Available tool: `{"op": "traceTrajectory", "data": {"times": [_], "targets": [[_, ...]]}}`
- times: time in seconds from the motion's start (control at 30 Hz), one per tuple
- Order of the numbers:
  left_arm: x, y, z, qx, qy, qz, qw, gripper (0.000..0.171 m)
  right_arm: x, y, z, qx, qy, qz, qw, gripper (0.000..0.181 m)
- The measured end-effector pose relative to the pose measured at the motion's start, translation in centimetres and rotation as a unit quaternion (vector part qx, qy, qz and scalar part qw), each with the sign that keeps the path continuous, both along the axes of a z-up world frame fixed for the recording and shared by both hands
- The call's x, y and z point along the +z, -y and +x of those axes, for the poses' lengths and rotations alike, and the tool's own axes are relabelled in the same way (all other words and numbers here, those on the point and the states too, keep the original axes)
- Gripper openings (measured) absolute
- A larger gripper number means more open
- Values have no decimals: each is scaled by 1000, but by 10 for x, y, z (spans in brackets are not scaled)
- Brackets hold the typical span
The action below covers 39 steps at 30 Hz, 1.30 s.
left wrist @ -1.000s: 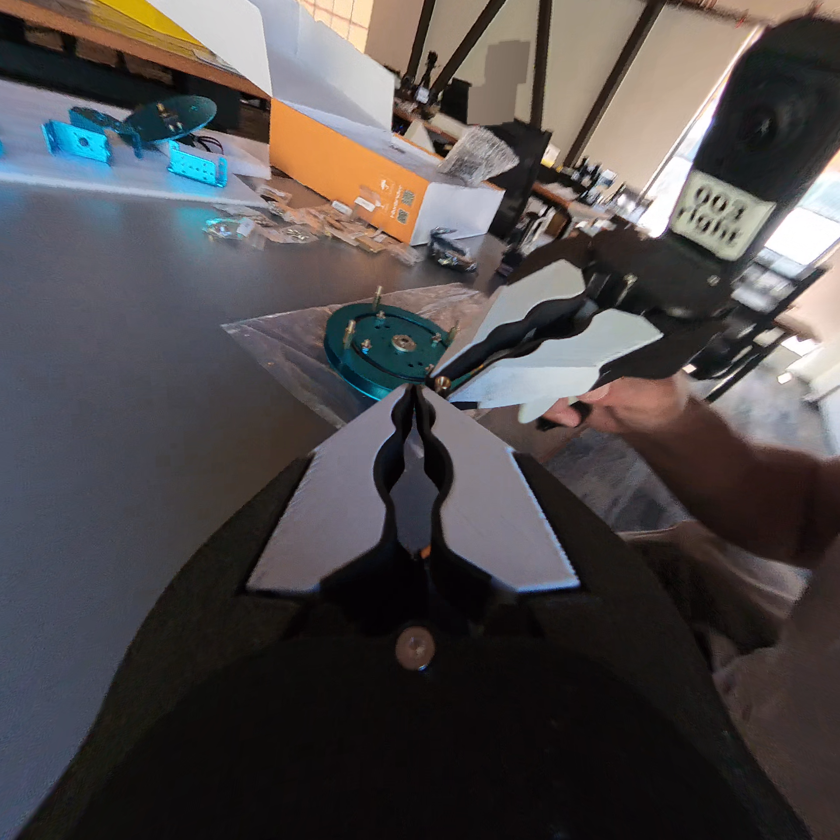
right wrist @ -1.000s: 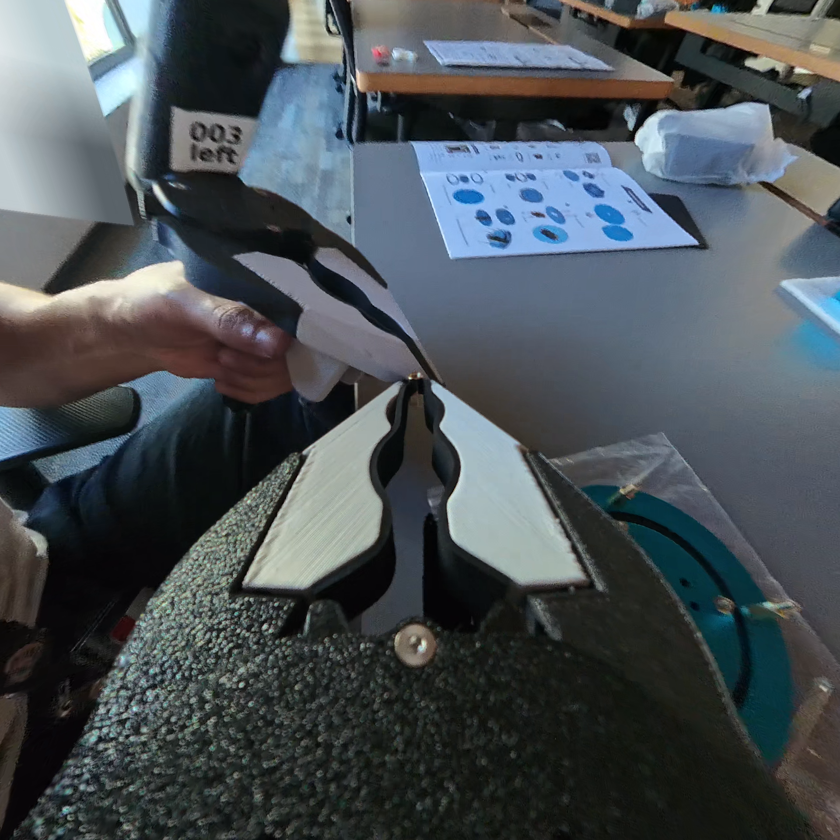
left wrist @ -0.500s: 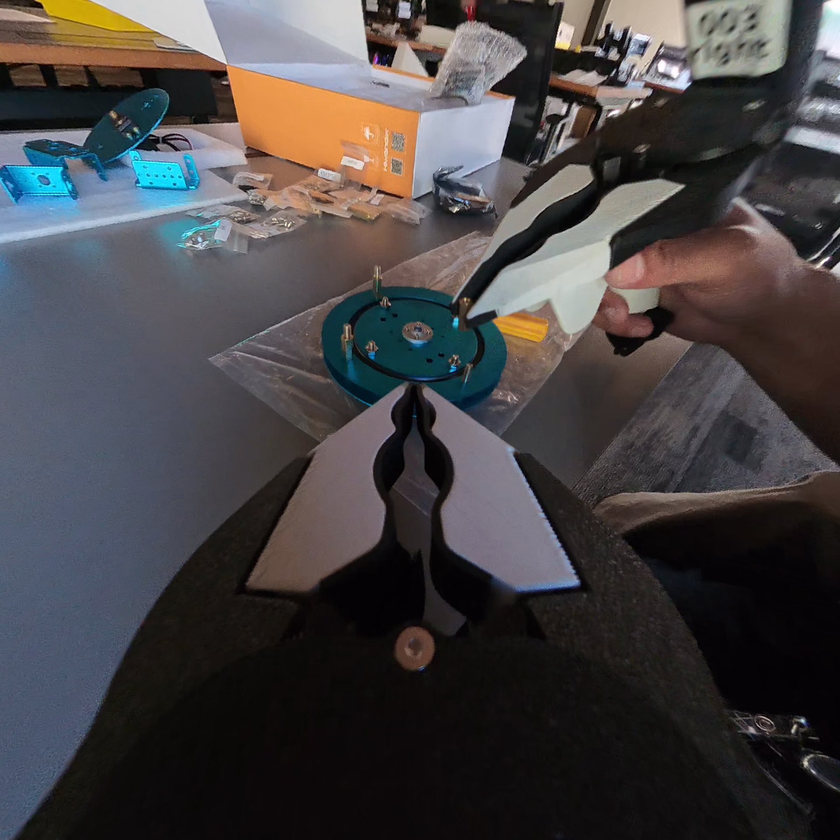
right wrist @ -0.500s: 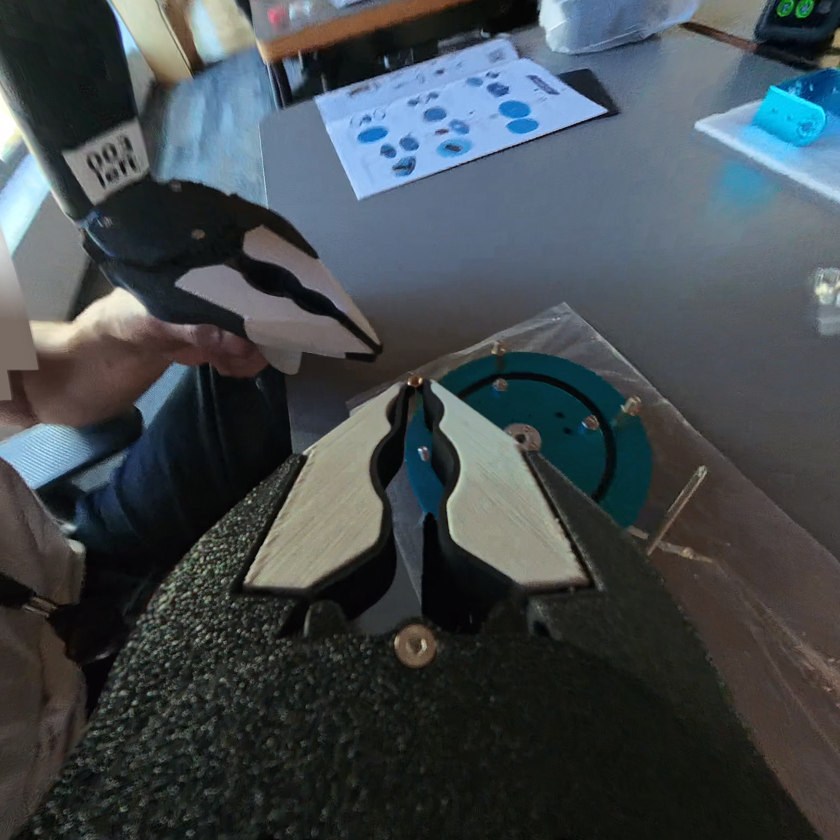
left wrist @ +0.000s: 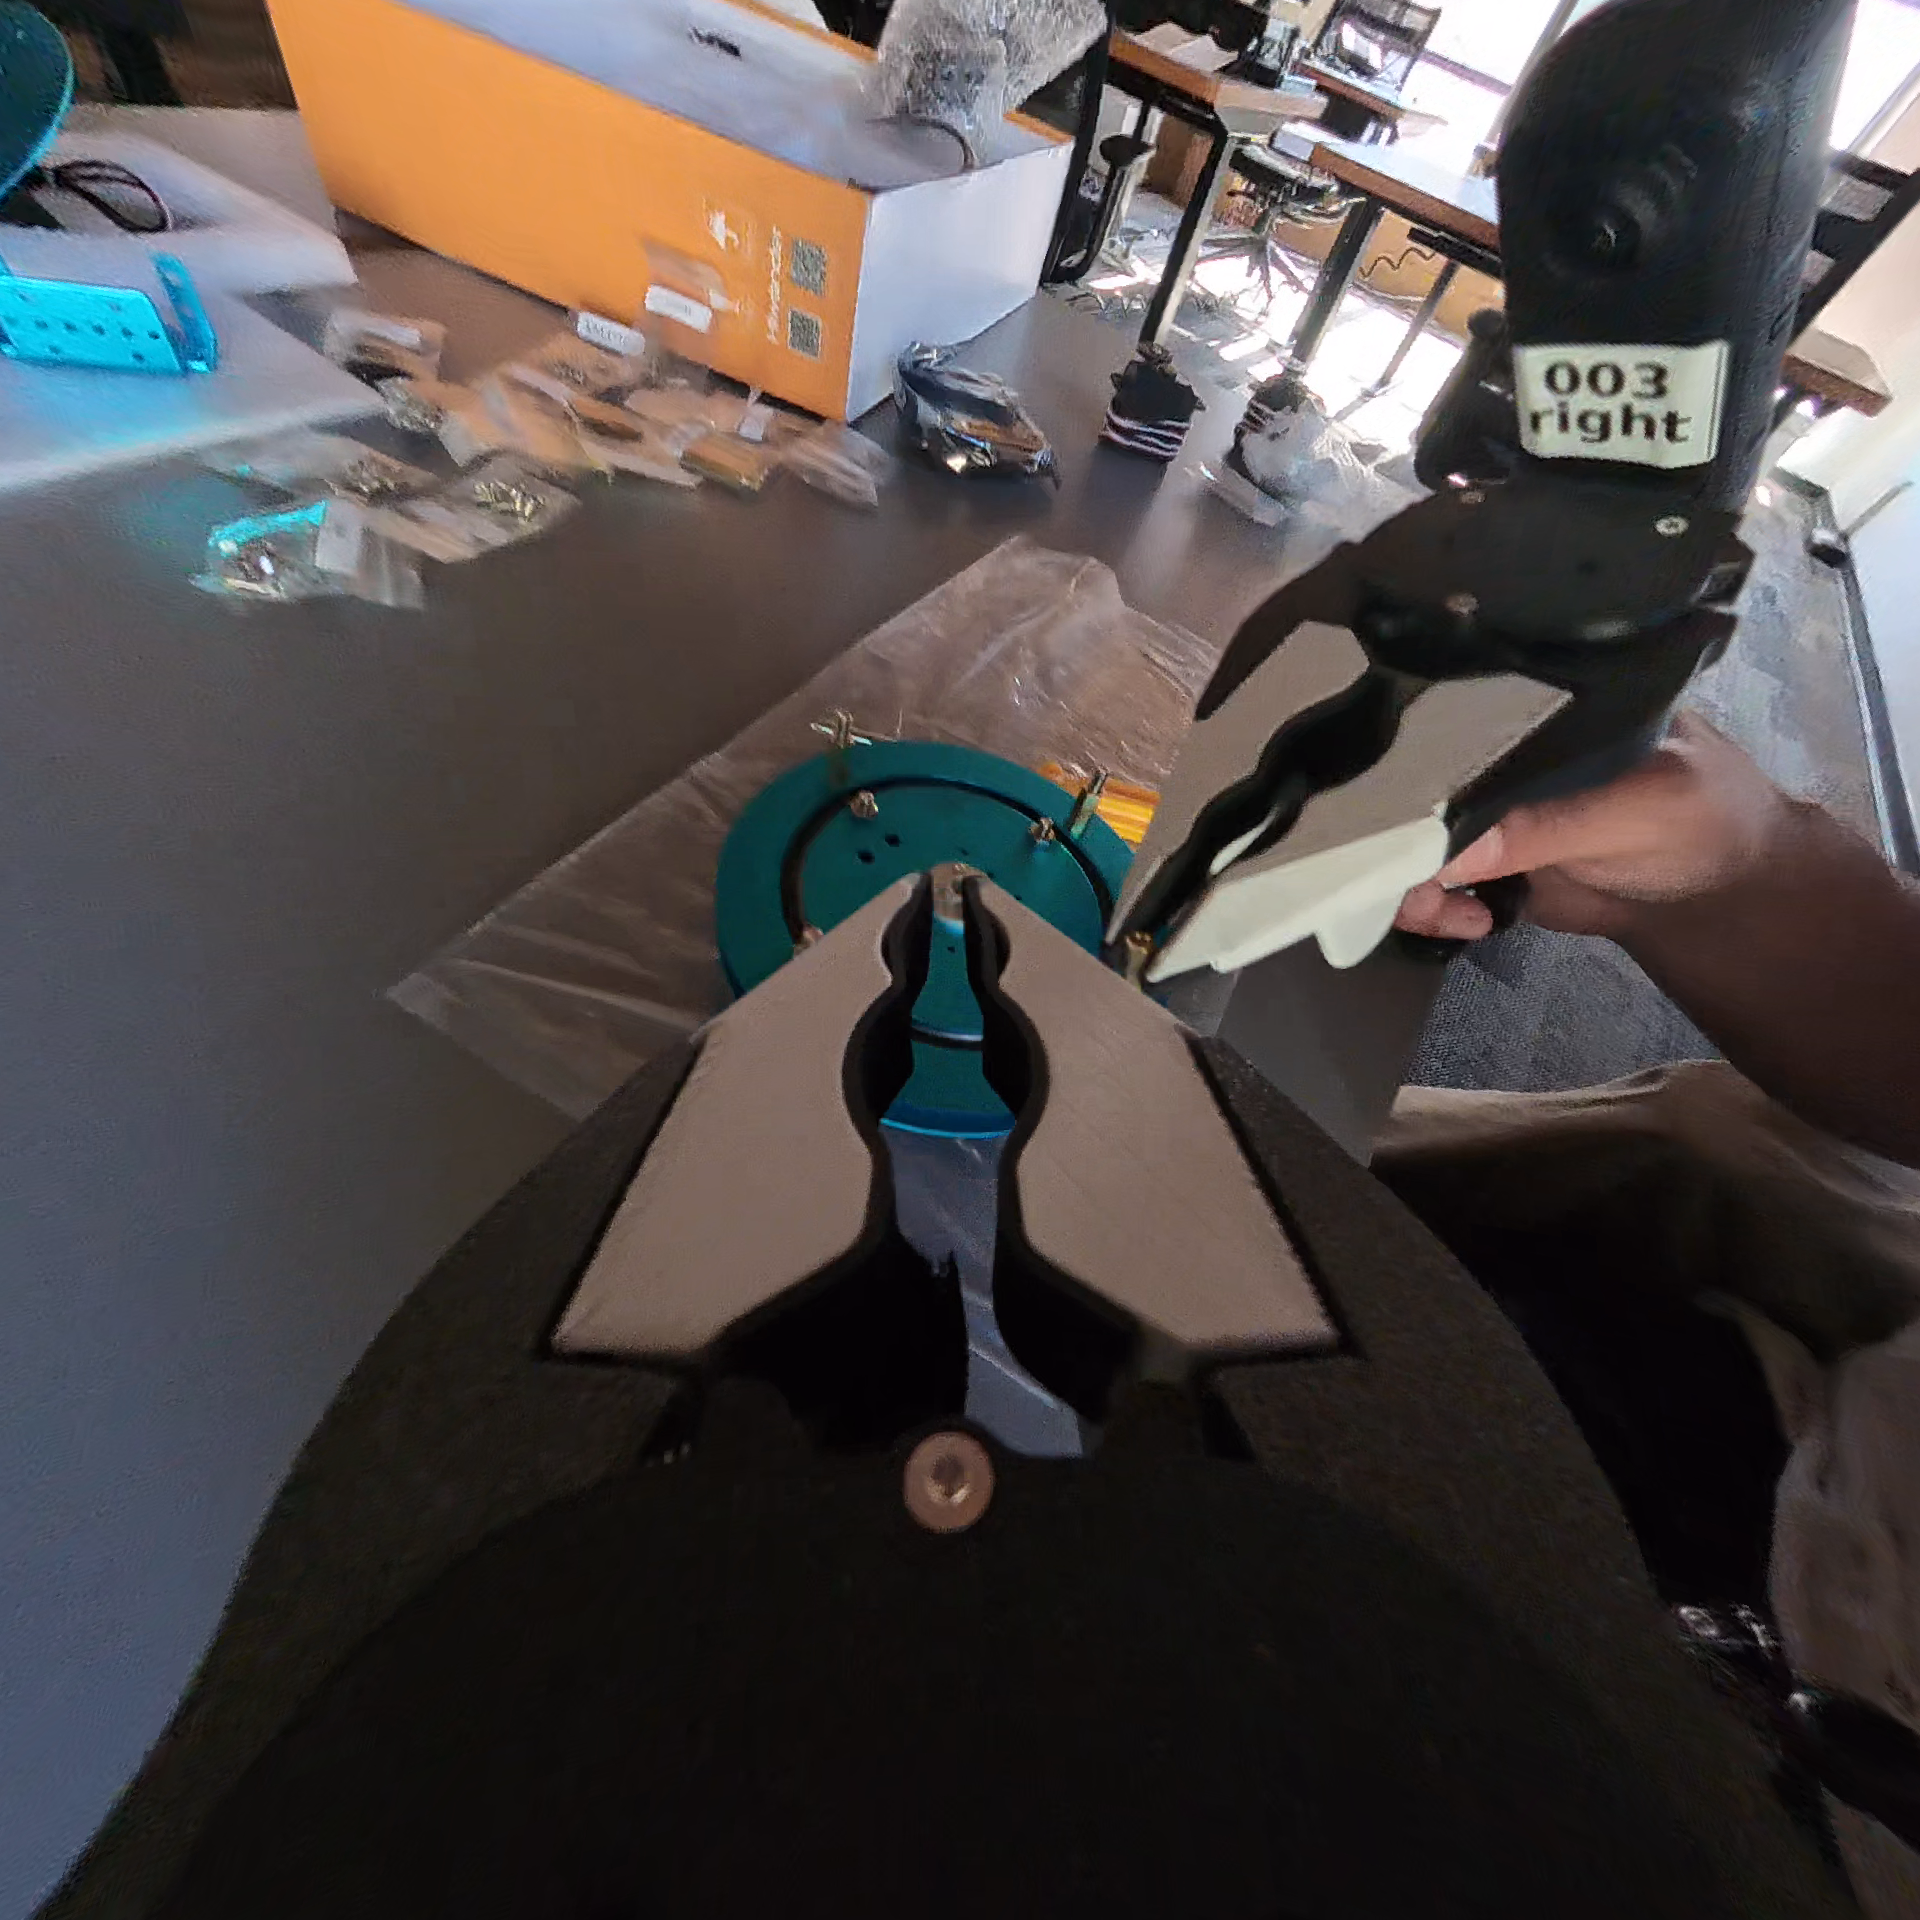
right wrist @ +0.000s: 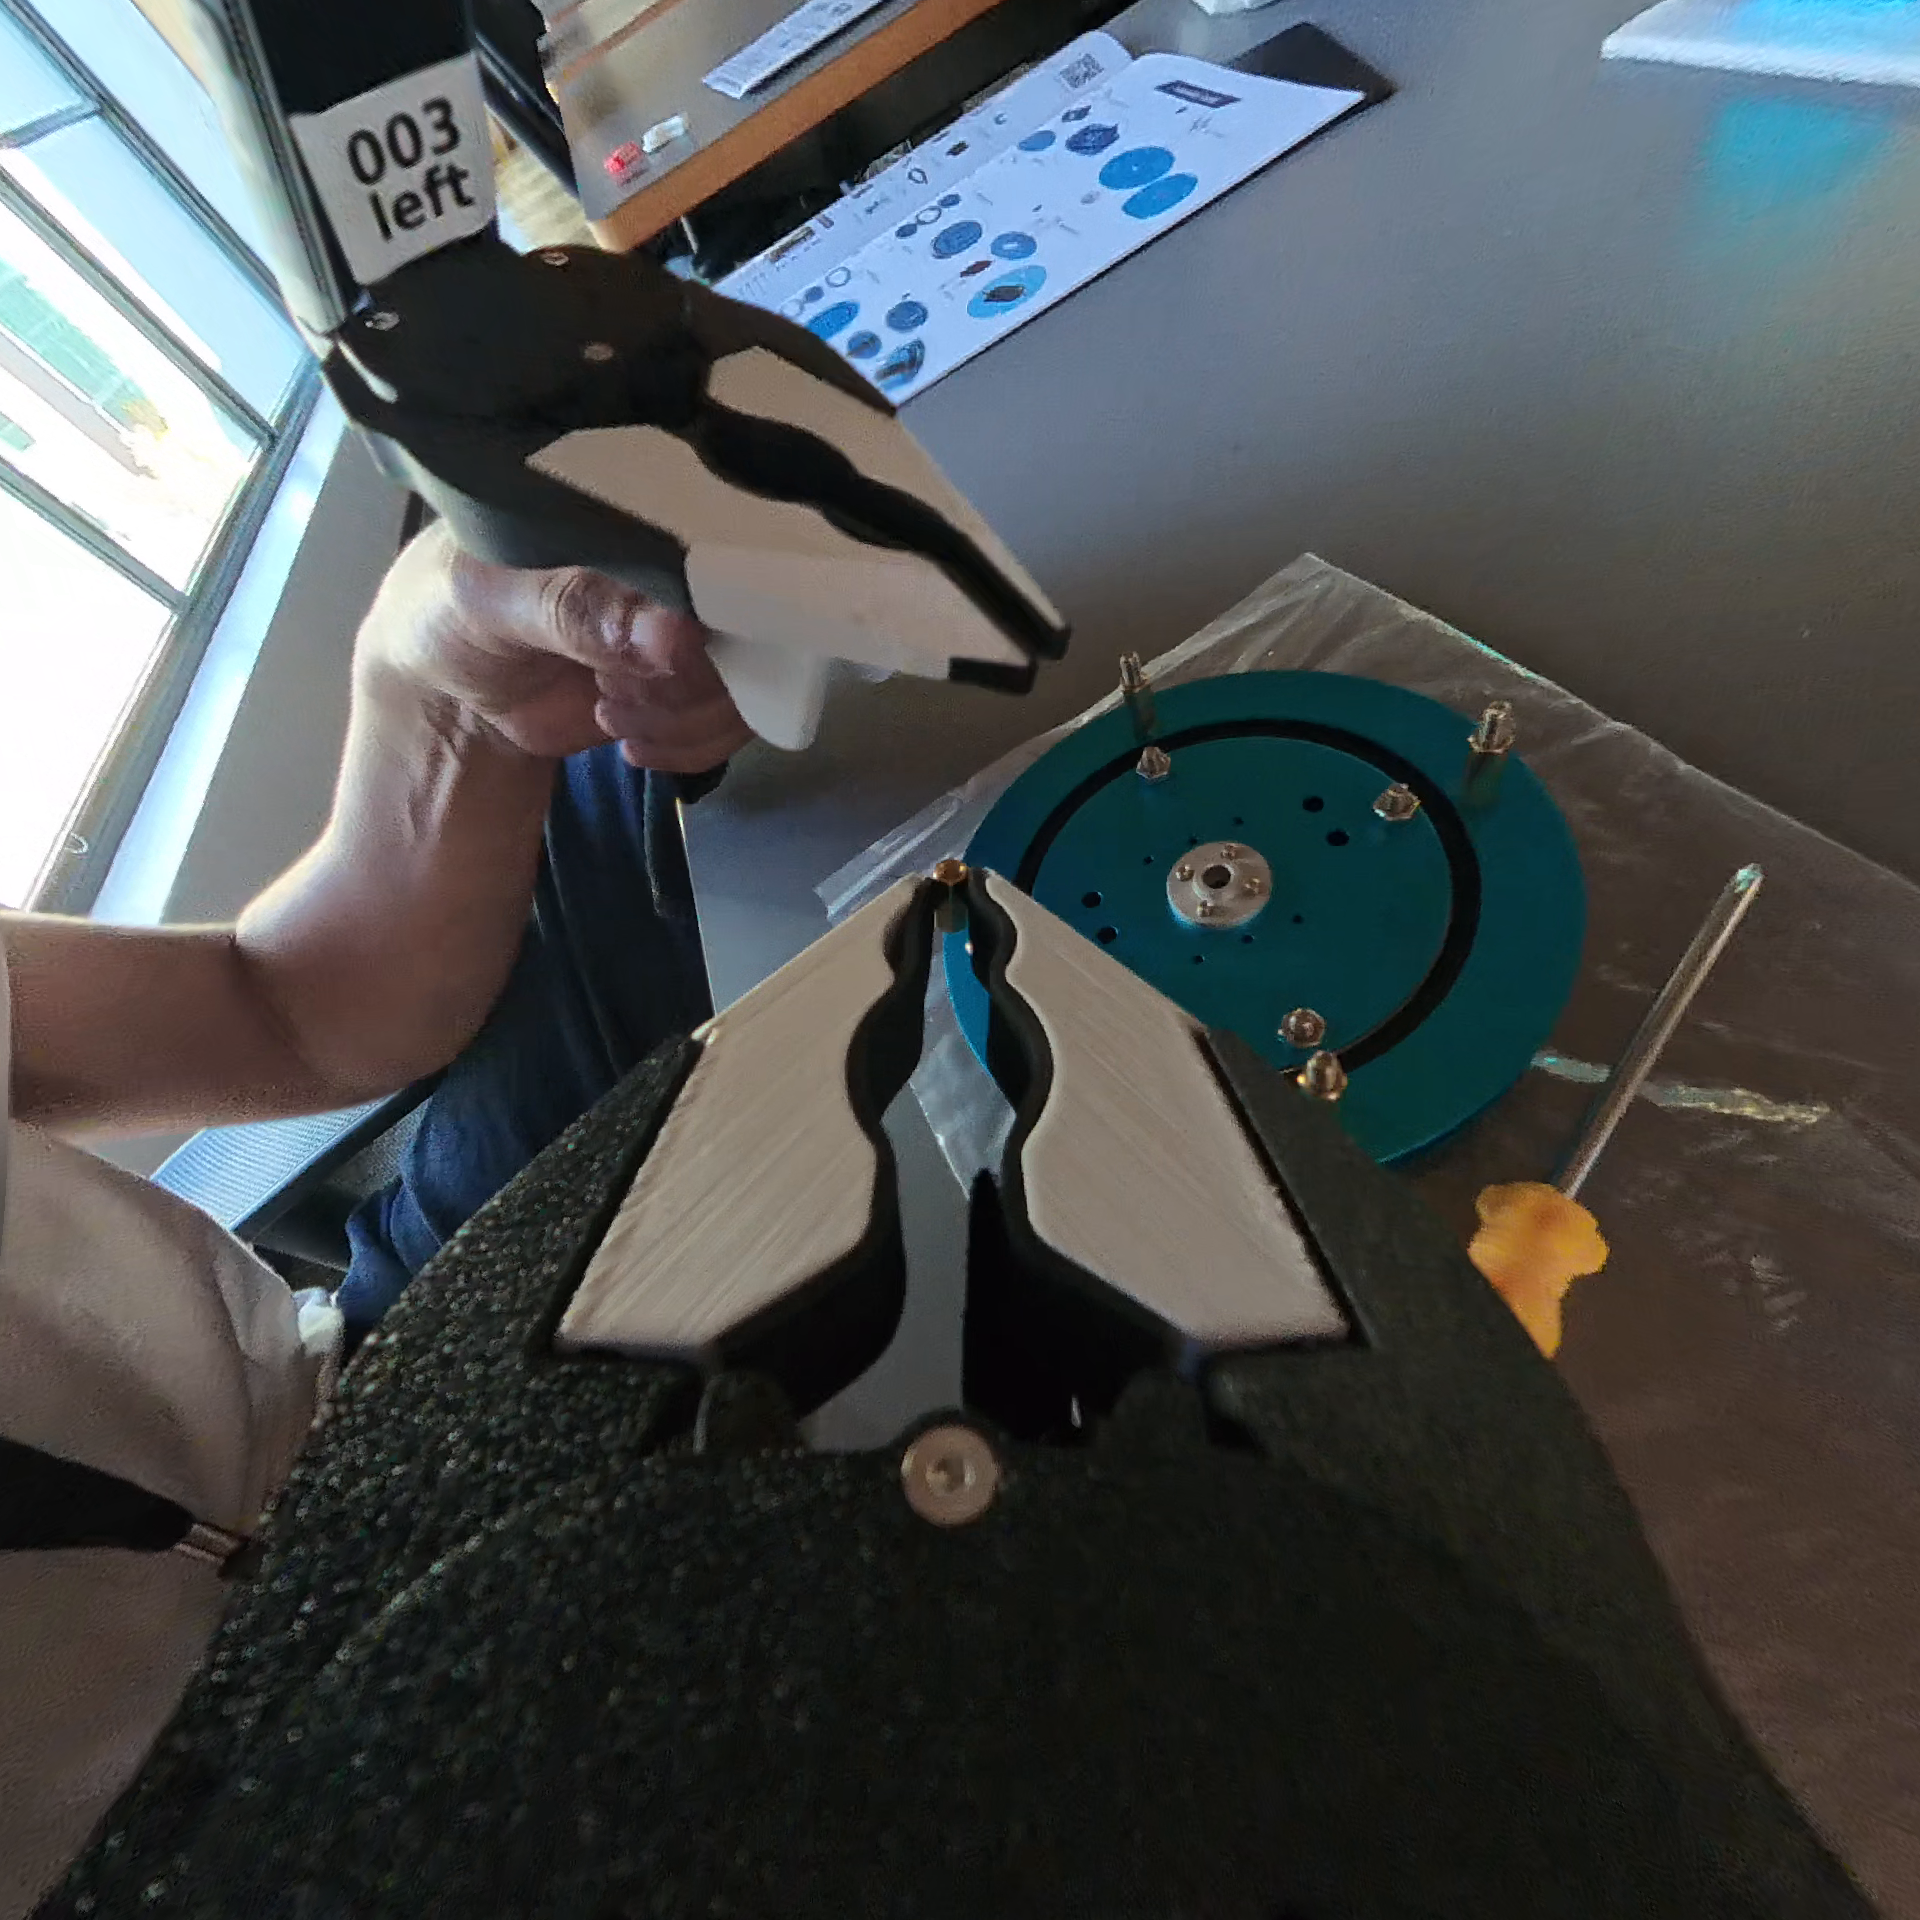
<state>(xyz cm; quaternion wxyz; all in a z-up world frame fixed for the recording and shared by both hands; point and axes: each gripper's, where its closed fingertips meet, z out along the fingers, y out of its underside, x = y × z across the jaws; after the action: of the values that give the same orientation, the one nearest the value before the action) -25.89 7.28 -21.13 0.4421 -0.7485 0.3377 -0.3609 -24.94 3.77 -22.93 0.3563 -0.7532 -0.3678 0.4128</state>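
A teal round plate [right wrist: 1351, 935] with a silver hub [right wrist: 1218, 881], brass standoffs and nuts lies on a clear plastic bag [right wrist: 1714, 1351]. My right gripper [right wrist: 948, 891] is shut on a small brass standoff [right wrist: 948, 883], held upright at the plate's near rim. The left wrist view shows the same: the right gripper [left wrist: 1132, 951] with the standoff [left wrist: 1139, 943] at the plate [left wrist: 769, 894] edge. My left gripper [left wrist: 943, 888] hovers over the plate with its tips a narrow slit apart and nothing between them. The right wrist view shows the left gripper [right wrist: 1023, 655] in the air with nothing in it.
A screwdriver with a yellow handle [right wrist: 1532, 1257] lies on the bag beside the plate. An orange and white box [left wrist: 623, 177], small bags of hardware [left wrist: 468, 457] and a blue bracket [left wrist: 94, 332] lie farther back. An instruction sheet [right wrist: 1039, 208] lies across the table. My right fingertips sit around 4 cm from my left ones.
My left gripper moved forward over the plate and its tips, shut before, parted slightly. My right gripper, still holding the standoff, came down to the plate's rim.
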Motion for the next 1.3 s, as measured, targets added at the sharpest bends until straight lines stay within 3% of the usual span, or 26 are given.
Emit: {"op": "traceTrajectory", "data": {"times": [0.13, 0.27, 0.37, 0.63, 0.97, 1.3], "targets": [[8, -14, -10, 20, -8, 32, 999, 6, -6, -4, 2, -21, 18, 0, 1000, 5], [28, -3, -23, 46, 97, 60, 992, 6, -9, -2, -2, -19, 30, 5, 999, 5], [39, 2, -31, 39, 135, 66, 988, 6, -9, -2, -1, -22, 40, 9, 999, 5], [31, 2, -25, 36, 103, 77, 991, 6, -11, 2, 4, -17, 80, 57, 995, 6], [33, 2, -26, 28, 124, 63, 990, 6, -20, 8, 11, 54, 192, 147, 969, 5], [31, 5, -22, 19, 112, 68, 991, 7, 6, 4, 4, 73, 205, 204, 954, 5]]}}
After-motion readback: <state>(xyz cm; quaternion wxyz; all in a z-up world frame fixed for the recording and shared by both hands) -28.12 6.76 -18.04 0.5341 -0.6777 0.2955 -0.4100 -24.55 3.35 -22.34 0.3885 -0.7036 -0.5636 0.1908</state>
